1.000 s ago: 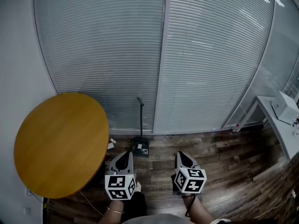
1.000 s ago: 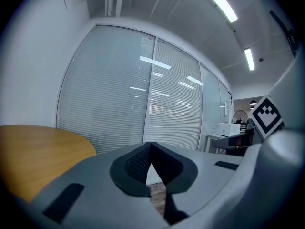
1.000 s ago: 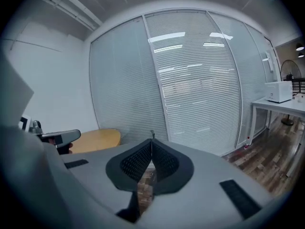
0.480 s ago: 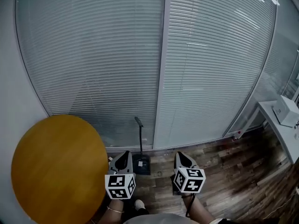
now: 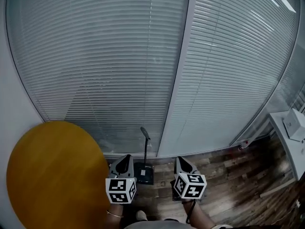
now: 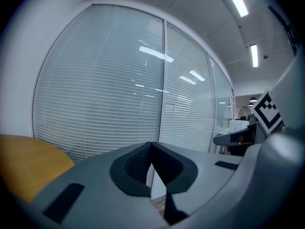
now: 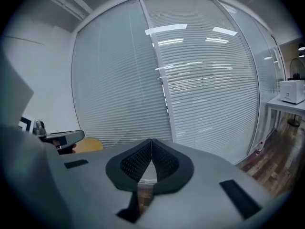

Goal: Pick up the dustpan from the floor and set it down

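Observation:
A dark dustpan [image 5: 144, 173] stands on the wood floor against the glass wall, its thin handle [image 5: 145, 144] rising upright. In the head view it sits between my two grippers and a little beyond them. My left gripper [image 5: 126, 159] is just left of the pan and my right gripper [image 5: 180, 161] is to its right; neither touches it. Both hold nothing. In the left gripper view the jaw tips [image 6: 151, 144] meet, and in the right gripper view the jaw tips [image 7: 151, 140] meet too. The dustpan is hidden behind the jaws in both gripper views.
A round orange table [image 5: 50, 175] fills the lower left, close to my left gripper. A glass wall with closed blinds [image 5: 143, 70] runs across ahead. A white desk with a white box [image 5: 295, 128] stands at the right edge. Dark wood floor [image 5: 228, 175] spreads to the right.
I have moved closer to the glass wall: the blinds fill more of the view and the dustpan now lies between the grippers. The table has slid lower left. Both grippers stayed shut.

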Demonstrator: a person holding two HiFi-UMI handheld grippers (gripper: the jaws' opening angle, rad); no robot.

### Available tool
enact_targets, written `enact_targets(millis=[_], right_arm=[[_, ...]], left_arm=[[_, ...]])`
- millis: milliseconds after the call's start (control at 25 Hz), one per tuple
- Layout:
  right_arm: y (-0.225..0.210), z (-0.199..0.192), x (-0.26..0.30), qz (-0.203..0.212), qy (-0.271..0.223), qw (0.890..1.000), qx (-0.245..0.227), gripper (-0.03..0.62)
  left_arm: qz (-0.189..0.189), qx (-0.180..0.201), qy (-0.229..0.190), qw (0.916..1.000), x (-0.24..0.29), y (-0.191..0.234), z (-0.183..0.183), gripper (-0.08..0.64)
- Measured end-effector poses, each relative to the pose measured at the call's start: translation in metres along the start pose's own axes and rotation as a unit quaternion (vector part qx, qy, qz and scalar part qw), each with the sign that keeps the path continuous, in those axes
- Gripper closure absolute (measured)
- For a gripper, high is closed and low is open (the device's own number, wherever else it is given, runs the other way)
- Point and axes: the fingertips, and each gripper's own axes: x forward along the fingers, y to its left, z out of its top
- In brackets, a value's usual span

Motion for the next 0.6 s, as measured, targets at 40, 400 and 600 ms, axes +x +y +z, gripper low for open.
enact_targets(millis=[40, 400, 600], right_arm=[[0.001, 0.0, 0.007, 0.001, 0.004, 1.0, 0.0, 0.56], [-0.014, -0.009, 0.064, 0.025, 0.031, 0.999, -0.016, 0.56], [-0.019, -0.007, 0.09, 0.051, 0.043, 0.996, -0.055, 0.56]], left_arm=[[0.002, -0.002, 0.005, 1.0, 0.006, 0.004, -0.002, 0.541], [0.037, -0.028, 0.013, 0.9988, 0.038, 0.013, -0.027, 0.541], [0.064, -0.028, 0.013, 0.9975, 0.051, 0.008, -0.037, 0.541]])
